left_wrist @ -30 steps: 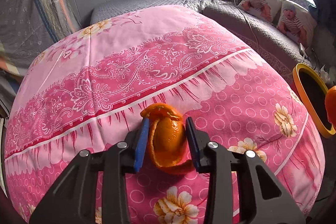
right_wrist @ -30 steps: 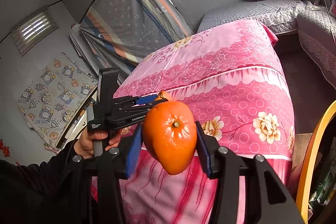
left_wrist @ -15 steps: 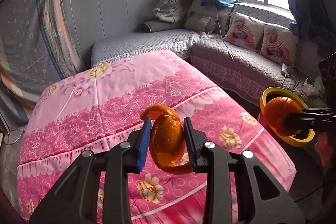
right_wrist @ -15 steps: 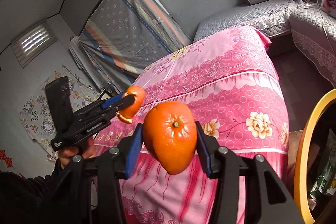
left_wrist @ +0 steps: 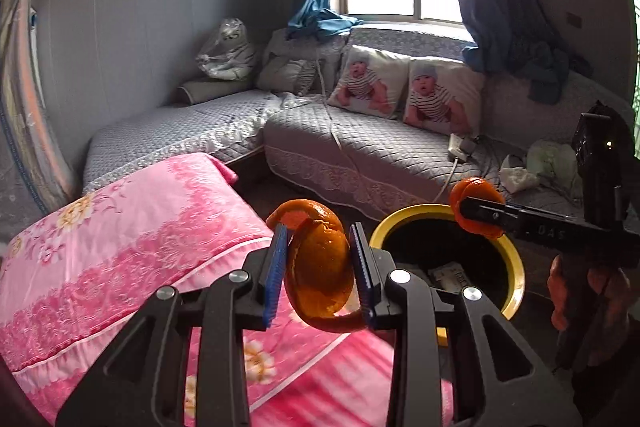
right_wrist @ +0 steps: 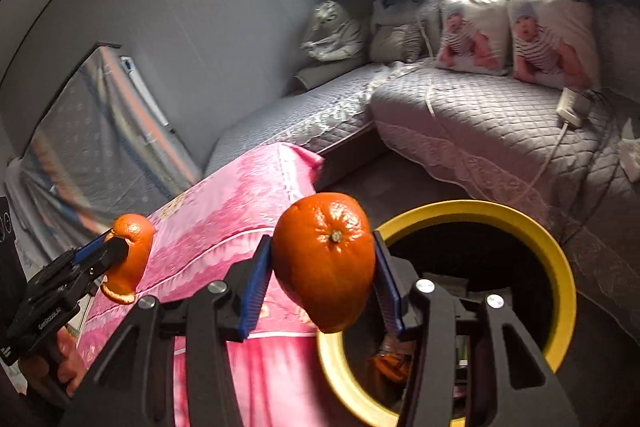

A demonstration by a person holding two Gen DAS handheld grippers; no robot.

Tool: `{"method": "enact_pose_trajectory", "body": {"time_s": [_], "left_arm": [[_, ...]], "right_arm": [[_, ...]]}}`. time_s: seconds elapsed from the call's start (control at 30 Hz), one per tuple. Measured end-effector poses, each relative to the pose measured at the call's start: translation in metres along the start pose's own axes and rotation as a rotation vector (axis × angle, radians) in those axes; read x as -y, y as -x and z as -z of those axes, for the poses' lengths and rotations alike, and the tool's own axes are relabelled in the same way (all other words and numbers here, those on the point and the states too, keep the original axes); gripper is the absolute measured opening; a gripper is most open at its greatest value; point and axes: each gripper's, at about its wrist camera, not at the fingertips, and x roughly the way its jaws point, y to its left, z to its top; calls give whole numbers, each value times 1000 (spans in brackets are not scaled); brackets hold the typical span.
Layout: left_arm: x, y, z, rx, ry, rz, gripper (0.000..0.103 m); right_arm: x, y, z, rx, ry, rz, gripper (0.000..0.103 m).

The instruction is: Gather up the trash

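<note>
1. We have the yellow-rimmed bin point(right_wrist: 560, 259) on the floor beside the pink-covered table point(left_wrist: 120, 247); its dark mouth already holds some scraps, and this is where both pieces should go.
2. Our right gripper point(right_wrist: 320, 267) is clamped on a large domed piece of orange peel point(right_wrist: 324, 259), stem scar facing the camera. In the left wrist view it sits over the far rim of the bin. We judge it nearly in place: ease it a little further toward the middle of the opening before letting go.
3. Our left gripper point(left_wrist: 318, 267) pinches a curled strip of peel point(left_wrist: 320, 267) between narrowly set blue pads, a loose tail hanging below. It hangs at the table's edge, just short of the bin's near rim.
4. To do this step well, we should carry each piece fully over the opening, then spread the fingers wide enough that the peel drops clear.
5. The curled strip's tail may catch on a pad, so a slight downward tilt at release should help.
</note>
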Motion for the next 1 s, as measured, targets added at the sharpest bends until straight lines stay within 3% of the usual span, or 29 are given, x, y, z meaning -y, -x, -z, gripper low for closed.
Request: {"method": "enact_pose_trajectory", "body": {"time_s": [0.13,0.37,0.5,0.53,0.67,0.73,0.8,1.0], "left_arm": [[37,-43,-9,-30,-22,76,30],[70,-103,-9,-115,3,158,31],[67,-112,-7,-137,63,178,36],[64,-110,-6,-133,78,179,41],[46,-85,-6,-53,119,133,88],[34,-63,-5,9,134,98,95],[24,-41,-4,67,128,43,95],[-21,24,13,136,138,-88,95]], "right_arm": [[31,-5,1,-1,-26,126,45],[77,-20,9,-43,-127,181,46],[95,-25,11,-56,-170,245,62],[98,-23,10,-47,-181,257,68],[94,-7,6,-1,-172,315,80],[89,-1,4,25,-166,332,91],[80,2,3,37,-138,364,95],[40,-7,9,41,-58,413,95]]}}
